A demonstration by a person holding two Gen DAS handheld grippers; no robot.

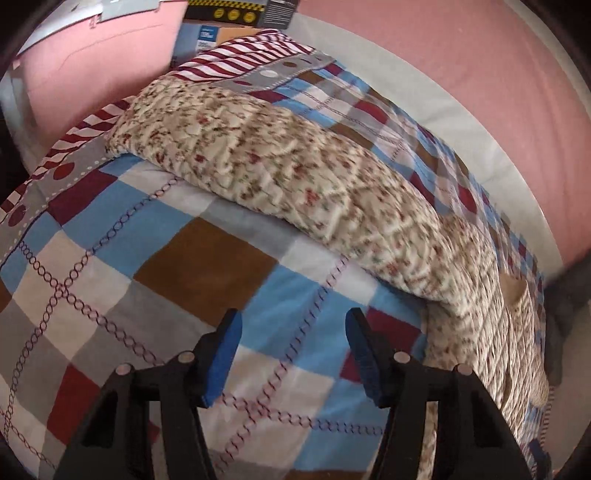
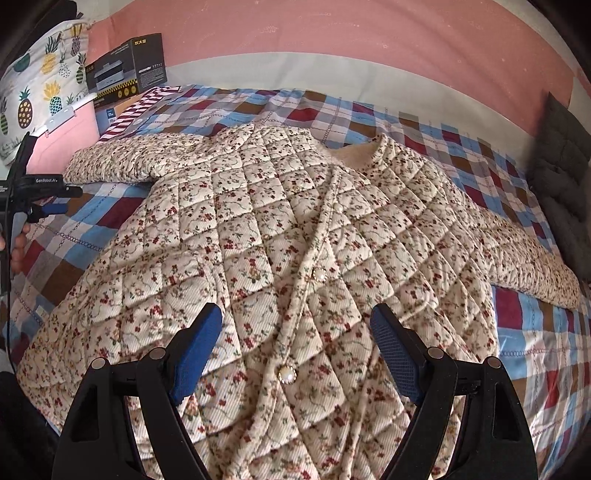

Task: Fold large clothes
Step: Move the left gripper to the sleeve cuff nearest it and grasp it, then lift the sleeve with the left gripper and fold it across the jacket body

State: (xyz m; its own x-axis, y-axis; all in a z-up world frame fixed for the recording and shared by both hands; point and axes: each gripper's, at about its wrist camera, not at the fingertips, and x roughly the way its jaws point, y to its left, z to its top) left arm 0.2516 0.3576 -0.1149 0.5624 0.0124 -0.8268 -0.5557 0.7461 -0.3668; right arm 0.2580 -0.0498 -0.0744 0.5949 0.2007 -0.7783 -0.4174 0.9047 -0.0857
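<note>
A cream quilted floral jacket (image 2: 280,236) with pearl buttons lies face up, spread on the patchwork bedspread (image 2: 532,339), both sleeves stretched out sideways. My right gripper (image 2: 295,343) is open and empty, hovering over the jacket's lower front by the button placket. My left gripper (image 1: 291,350) is open and empty above the bedspread (image 1: 155,258), just short of the jacket's left sleeve (image 1: 280,170). The left gripper (image 2: 55,208) also shows at the left edge of the right wrist view, below that sleeve.
A pink wall (image 2: 332,33) with a white band runs behind the bed. Dark boxes (image 2: 125,66) and a pineapple-print cloth (image 2: 44,74) stand at the bed's far left corner. A dark quilted cushion (image 2: 565,177) lies at the right edge.
</note>
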